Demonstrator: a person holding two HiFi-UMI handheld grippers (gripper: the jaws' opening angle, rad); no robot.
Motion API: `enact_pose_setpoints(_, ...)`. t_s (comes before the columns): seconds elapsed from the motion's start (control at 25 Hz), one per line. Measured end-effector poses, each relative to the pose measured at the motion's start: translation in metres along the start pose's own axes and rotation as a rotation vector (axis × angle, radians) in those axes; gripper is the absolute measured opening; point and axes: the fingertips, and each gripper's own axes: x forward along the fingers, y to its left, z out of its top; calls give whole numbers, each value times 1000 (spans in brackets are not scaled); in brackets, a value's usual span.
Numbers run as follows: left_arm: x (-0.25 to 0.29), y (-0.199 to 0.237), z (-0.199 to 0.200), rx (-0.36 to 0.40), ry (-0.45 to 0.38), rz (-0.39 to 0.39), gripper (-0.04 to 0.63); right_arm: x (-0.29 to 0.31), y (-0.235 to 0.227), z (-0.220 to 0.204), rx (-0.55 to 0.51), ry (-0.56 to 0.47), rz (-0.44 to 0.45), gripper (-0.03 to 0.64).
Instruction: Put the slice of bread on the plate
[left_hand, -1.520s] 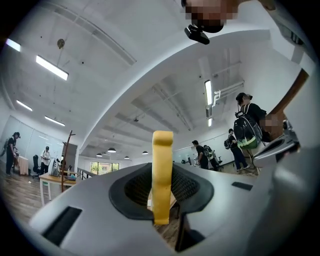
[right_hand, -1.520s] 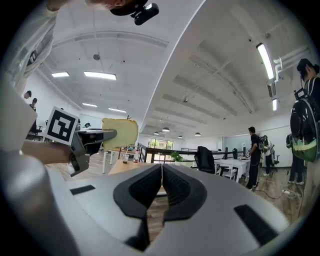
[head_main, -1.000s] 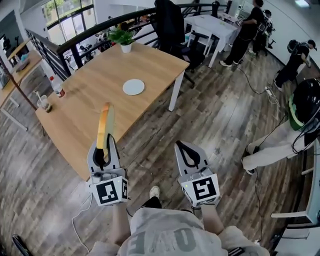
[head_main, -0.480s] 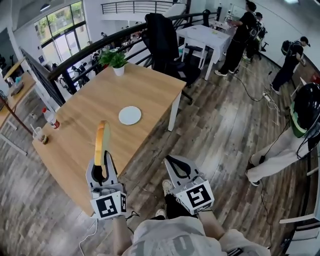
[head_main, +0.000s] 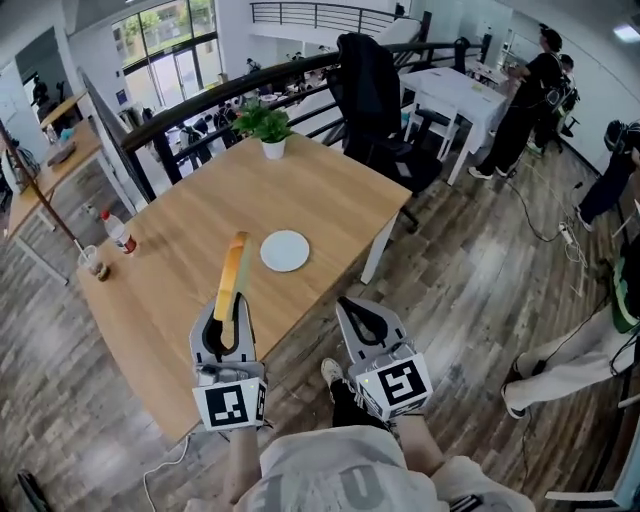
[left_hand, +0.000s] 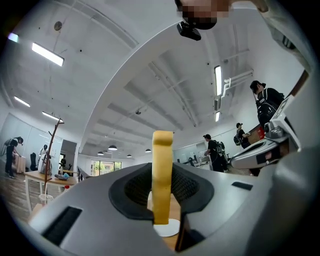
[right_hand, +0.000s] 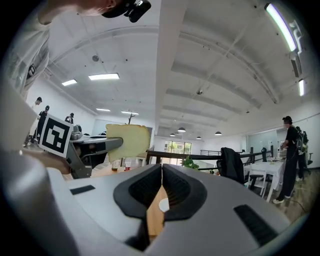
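Left jaws: the left gripper is clamping narrowly on the bread slice, which is standing on edge and sticking out past the jaw tips.
Right jaws: the right gripper is keeping its jaws pressed together, gripping nothing.
Bread slice: it is hanging over the near part of the wooden tabletop, apart from the plate.
Plate: the white plate is lying flat on the tabletop, just ahead and right of the left jaws and ahead-left of the right jaws.
Other containers: a white pot holding a green plant is standing far ahead of both jaws. A cup with a straw and a red-capped bottle are standing well left of the left jaws, and their contents cannot be made out.
Writing: the bottle label is too small to read.
Change: both jaws are now sitting nearer the plate than a second ago, with the same grip on the slice.
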Motion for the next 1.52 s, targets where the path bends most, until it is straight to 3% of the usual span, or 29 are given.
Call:
enact_pose_setpoints(0.36, 115, 20, -17, 13, 7, 123, 92, 108, -84, 13, 31, -51, 115, 20)
enact_pose_setpoints(0.72, 201, 23, -34, 53, 13, 213, 92, 184, -169, -9, 113, -62, 178, 20)
enact_pose_setpoints(0.96, 214, 16, -46, 99, 79, 245, 92, 211, -186, -33, 185, -57, 238, 20)
enact_pose_setpoints(1.28, 226, 18, -28, 124, 43, 285, 92, 223, -189, -22, 307, -115, 285, 20)
enact_pose_setpoints(1.4, 231, 14, -17, 151, 19, 282, 92, 227, -187, -13, 310, -141, 305, 20)
enact_pose_setpoints(1.52, 233, 9, -19, 182, 50, 284, 92, 228, -186, -8, 285, -154, 306, 20)
